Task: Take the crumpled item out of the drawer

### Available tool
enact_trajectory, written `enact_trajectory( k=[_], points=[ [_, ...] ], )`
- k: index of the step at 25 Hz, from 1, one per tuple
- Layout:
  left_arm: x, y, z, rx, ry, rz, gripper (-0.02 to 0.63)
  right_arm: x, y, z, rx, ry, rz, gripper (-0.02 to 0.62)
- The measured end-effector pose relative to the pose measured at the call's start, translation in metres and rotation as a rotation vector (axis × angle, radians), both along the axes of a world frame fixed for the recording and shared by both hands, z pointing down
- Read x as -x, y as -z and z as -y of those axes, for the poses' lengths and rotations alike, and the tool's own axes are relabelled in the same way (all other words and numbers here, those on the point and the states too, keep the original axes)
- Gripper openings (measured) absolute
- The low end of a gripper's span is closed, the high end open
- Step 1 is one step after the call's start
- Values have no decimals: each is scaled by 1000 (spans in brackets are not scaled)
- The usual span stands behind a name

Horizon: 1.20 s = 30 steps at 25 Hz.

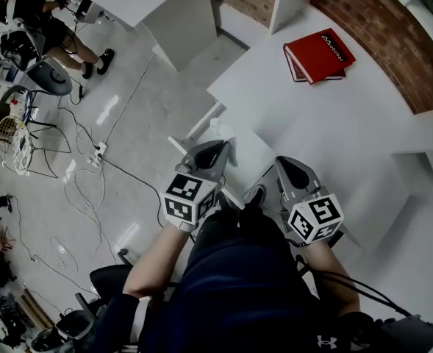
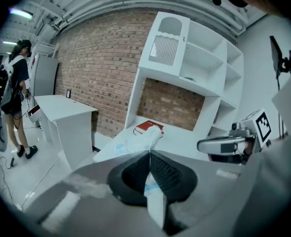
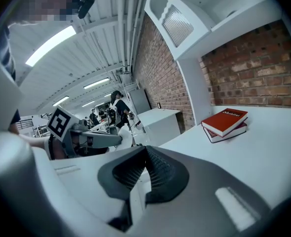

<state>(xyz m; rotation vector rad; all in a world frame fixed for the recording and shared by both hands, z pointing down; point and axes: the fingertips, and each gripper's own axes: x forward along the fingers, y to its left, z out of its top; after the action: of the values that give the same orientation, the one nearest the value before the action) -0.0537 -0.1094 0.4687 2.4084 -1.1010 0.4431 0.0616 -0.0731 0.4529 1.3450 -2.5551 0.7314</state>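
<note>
At white desk, brick wall — left fingers pinch crumpled item, right fingers together.

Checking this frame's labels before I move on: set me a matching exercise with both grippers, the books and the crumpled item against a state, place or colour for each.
Things:
1. left gripper
2. right gripper
3. red books
4. crumpled item

States, places, colours:
A. stacked on the white desk
B. white with blue print
C. shut on the crumpled item
D. shut, nothing between the jaws

Pairs: 1-C, 2-D, 3-A, 4-B.
</note>
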Motion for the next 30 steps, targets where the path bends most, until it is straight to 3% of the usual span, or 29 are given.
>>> enact_trajectory(
  k=[12, 30],
  points=[
    [-2, 62, -16, -107, 26, -106, 3, -1, 37, 10, -94, 3, 13, 3],
    [-2, 150, -11, -289, 50, -188, 5, -18, 95, 30, -231, -27, 22, 3]
  ],
)
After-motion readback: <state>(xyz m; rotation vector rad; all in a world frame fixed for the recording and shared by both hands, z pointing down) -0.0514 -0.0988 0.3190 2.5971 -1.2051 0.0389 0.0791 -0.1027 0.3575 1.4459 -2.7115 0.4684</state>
